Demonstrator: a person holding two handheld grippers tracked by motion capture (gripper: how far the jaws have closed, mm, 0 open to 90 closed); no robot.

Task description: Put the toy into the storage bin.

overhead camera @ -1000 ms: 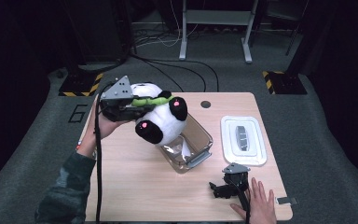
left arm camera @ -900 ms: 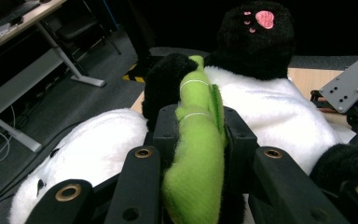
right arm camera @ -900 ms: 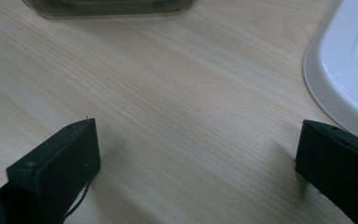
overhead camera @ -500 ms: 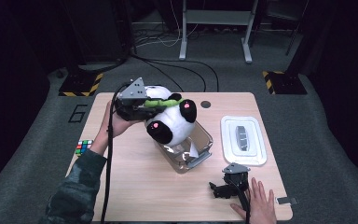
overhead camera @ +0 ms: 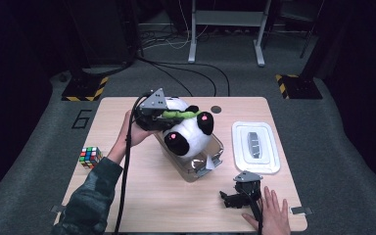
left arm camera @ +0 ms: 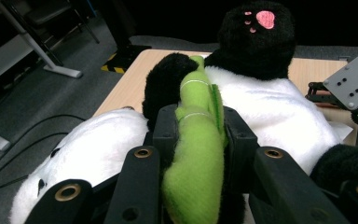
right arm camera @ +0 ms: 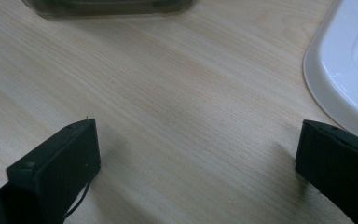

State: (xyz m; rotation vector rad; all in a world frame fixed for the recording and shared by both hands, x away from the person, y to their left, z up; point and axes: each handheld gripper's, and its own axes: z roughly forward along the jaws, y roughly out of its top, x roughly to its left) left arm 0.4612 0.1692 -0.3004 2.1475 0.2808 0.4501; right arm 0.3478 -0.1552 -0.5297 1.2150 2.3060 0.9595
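A black-and-white panda plush (overhead camera: 188,134) with pink paw pads hangs tilted over a clear plastic container (overhead camera: 210,164) at the table's middle, its lower end dipping into it. My left gripper (overhead camera: 164,115) is at the plush's upper left, shut on the green plush stalk (left arm camera: 198,135) that the panda carries. The left gripper view has the stalk squeezed between the jaws, with the panda's body (left arm camera: 279,98) beyond. My right gripper (overhead camera: 231,198) lies on the table near the front right, open, with bare wood between its jaws (right arm camera: 198,154).
A white lid (overhead camera: 254,147) lies right of the container, and its rim (right arm camera: 340,70) is close to my right gripper. A colour cube (overhead camera: 90,156) sits at the table's left edge. A hand (overhead camera: 269,215) rests flat by the right gripper.
My left gripper has carried the panda to the right and down, from beside the container to over it. The right gripper and hand have not moved.
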